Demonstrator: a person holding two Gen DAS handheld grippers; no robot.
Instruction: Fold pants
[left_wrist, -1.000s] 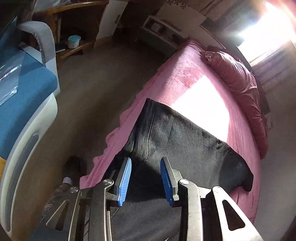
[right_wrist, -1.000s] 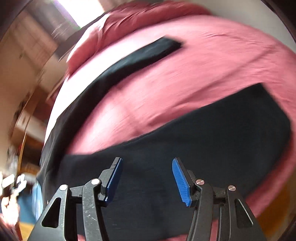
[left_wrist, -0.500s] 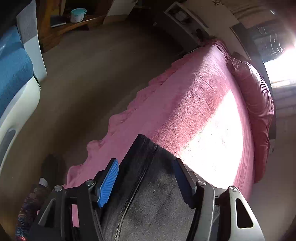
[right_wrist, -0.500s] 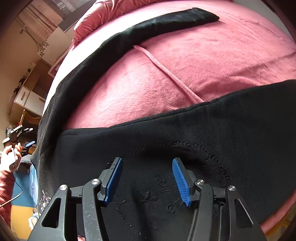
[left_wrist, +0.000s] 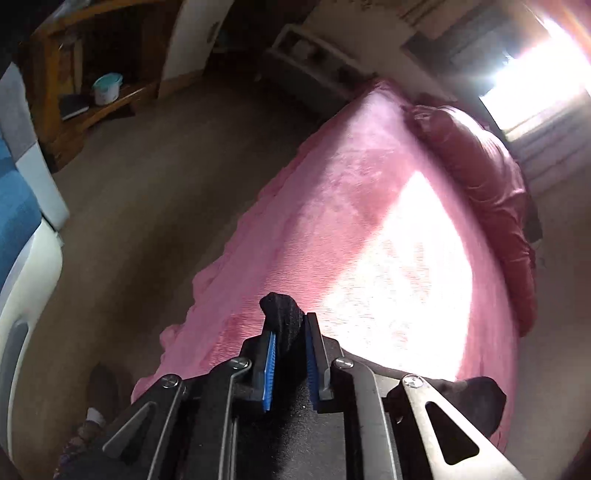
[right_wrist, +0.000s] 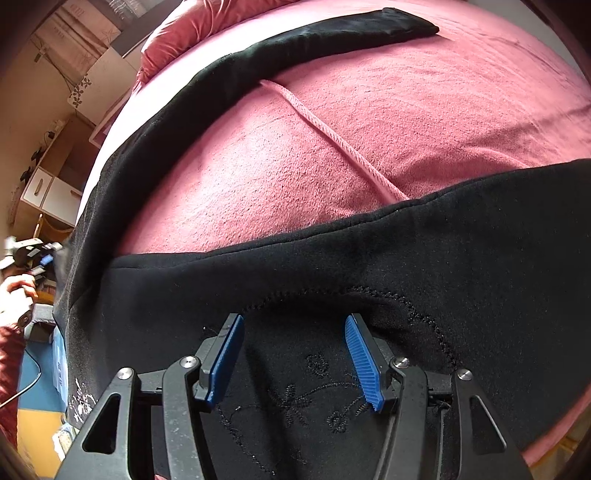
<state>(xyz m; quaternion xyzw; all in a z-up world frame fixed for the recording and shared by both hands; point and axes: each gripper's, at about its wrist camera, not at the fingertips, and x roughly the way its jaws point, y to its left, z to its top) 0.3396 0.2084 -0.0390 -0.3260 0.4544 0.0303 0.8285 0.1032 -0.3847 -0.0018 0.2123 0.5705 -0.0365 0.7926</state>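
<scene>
Closing on a bunched black fold, your left gripper (left_wrist: 289, 360) pinches the pants (right_wrist: 424, 280) at the bed's (left_wrist: 332, 206) edge. Your right gripper (right_wrist: 295, 360) hovers half-wide over the embroidered seat. Soft, limp cloth: grab both waistband corners.

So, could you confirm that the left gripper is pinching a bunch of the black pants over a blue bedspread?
Not quite: the bedspread is pink, not blue, as the left wrist view shows. The rest stands: the left gripper is closing on a bunch of the black pants over that bedspread.
</scene>
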